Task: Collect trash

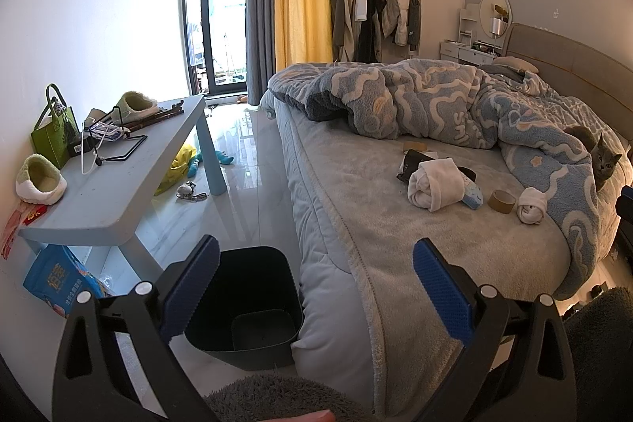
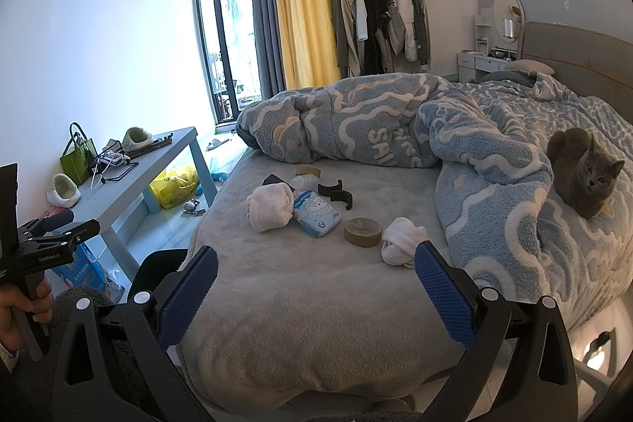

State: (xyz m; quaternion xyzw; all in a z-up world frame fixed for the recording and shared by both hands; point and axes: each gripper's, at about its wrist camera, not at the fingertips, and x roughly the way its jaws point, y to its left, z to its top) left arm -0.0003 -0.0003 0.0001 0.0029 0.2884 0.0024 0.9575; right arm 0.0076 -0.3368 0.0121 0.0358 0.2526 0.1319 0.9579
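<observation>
While both grippers hang spread wide and hold nothing, left gripper (image 1: 316, 287) above black bin (image 1: 253, 307) on floor beside bed (image 2: 316, 303), right gripper (image 2: 316, 287) near brown tape roll (image 2: 362, 232), blue tissue pack (image 2: 316, 218).

Left gripper (image 1: 316, 287): black plastic frame; two broad arms, each with a triangular cut-out.
Left fingers (image 1: 443, 297): flat blue pads with a fine dotted grip texture, set on black backing.
Screws: round silver-white fasteners, two on each arm of both grippers.
Right gripper (image 2: 316, 293): same black frame with blue textured fingers (image 2: 445, 299).
Marking: small white lettering on the left gripper's black body, seen from the right wrist view.
Handle: black grip with a grey bar below it.
Sleeve (image 1: 277, 398): grey fuzzy fleece.
Hand (image 2: 23, 307): partly visible at the frame edge.
</observation>
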